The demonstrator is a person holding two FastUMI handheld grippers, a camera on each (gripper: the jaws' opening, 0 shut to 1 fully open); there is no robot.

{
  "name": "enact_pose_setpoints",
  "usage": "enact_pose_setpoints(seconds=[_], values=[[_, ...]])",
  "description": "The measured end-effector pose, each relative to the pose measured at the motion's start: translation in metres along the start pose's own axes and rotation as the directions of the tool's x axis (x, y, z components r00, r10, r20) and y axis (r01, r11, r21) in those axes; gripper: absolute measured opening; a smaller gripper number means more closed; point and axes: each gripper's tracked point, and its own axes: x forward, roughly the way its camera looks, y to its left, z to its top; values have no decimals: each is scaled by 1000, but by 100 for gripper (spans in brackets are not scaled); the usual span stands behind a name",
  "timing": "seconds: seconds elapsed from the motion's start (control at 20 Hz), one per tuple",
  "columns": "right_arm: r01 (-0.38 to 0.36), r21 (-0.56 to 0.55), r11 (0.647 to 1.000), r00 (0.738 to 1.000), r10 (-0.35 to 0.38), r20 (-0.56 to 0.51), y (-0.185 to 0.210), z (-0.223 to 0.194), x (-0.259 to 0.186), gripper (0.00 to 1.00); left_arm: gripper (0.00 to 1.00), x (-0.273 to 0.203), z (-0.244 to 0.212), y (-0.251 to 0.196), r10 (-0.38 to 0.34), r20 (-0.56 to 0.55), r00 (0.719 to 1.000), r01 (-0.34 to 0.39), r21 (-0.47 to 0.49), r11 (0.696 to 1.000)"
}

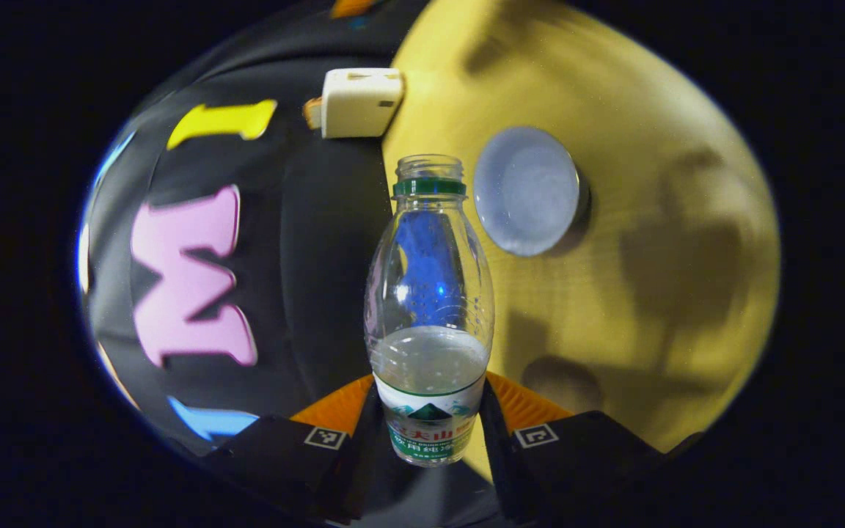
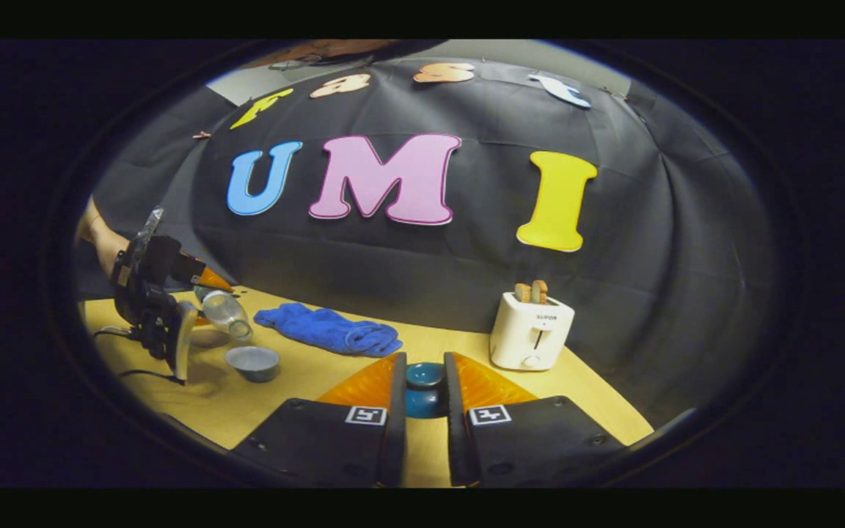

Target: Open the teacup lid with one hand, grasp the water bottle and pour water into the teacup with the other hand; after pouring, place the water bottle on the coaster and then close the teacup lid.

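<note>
With the teacup (image 2: 252, 362) uncovered on the worktop (image 2: 305, 381), the left gripper (image 1: 428, 429) clamped the tilted water bottle (image 1: 430, 308) over it, the right gripper (image 2: 425, 396) pinched the lid (image 2: 425, 385); coaster placement and closing remained.

Your left gripper view looks steeply down, rolled sideways, close behind the water bottle (image 1: 430, 308), with the teacup (image 1: 527, 191) just past its neck. Your right gripper view sits low, level, facing the wall, far from that teacup (image 2: 252, 363). Both share the toaster (image 2: 531, 331).
</note>
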Motion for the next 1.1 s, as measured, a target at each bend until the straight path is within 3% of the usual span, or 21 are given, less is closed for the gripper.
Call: enact_pose_setpoints(seconds=[0.1, 0.2, 0.4, 0.6, 0.7, 0.75, 0.95, 1.0, 1.1], values=[[-3, 2, 1000, 1000, 3, -2, 4, 2, 1, 26, 68, -3, 2, -13, -51, 42, 998, 59, -241, 969], [0, 5, 1000, 1000, 0, 0, 6, 6, 3, 26, 69, -10, 7, -14, -67, 107, 992, 109, -446, 888], [10, 7, 1000, 1000, -9, -3, 12, 10, 8, 26, 69, -16, 27, -5, -7, 265, 964, 204, -724, 659], [14, 16, 1000, 1000, -14, -5, 20, 15, 13, 26, 69, -25, 15, 14, 128, 264, 956, 189, -889, 418], [16, 13, 1000, 1000, -16, -7, 24, 17, 16, 26, 68, -24, 6, 22, 199, 245, 949, 174, -933, 316], [18, 12, 1000, 1000, -18, -8, 27, 18, 17, 26, 68, -25, 4, 24, 223, 243, 944, 177, -944, 279], [19, 22, 1000, 1000, -19, -10, 36, 21, 23, 26, 69, -21, -9, 24, 266, 225, 937, 179, -966, 186], [18, 20, 1000, 1000, -18, -11, 39, 22, 23, 26, 69, -18, -12, 20, 268, 217, 939, 177, -970, 168], [12, 12, 1000, 1000, -12, -14, 43, 23, 25, 26, 69, -10, -14, 13, 253, 207, 945, 171, -972, 159]])
